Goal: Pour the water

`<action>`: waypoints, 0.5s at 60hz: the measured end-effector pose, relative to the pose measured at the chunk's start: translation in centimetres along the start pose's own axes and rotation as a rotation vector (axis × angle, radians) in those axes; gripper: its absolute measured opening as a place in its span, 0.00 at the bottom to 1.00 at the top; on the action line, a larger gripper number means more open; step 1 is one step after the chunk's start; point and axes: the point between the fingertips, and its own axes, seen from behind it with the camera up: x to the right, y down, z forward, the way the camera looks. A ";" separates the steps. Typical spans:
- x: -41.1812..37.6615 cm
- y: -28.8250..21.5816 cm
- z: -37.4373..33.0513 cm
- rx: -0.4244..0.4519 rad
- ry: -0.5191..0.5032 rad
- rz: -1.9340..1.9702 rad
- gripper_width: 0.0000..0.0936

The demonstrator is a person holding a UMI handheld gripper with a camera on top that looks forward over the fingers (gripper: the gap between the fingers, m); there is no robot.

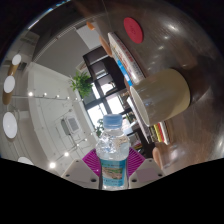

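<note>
a bright window (108, 100) sits behind a leafy green potted plant (81, 82), dark wooden furniture (103, 66) beside it (the whole room looks tilted), pale ceiling with round lights (9, 85)

Nothing readable here tbh. The bottle (113, 150) has a blue-and-white label but the print on it is too small to make out. The gripper (113, 168) has its fingers pressed on the bottle's sides, and no writing shows on those either.
</note>
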 end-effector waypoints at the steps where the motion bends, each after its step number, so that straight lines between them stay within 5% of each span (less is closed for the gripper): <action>1: 0.1 -0.1 0.1 0.005 -0.001 0.027 0.31; 30: 0.4 -2.2 1.5 0.087 -0.046 0.328 0.31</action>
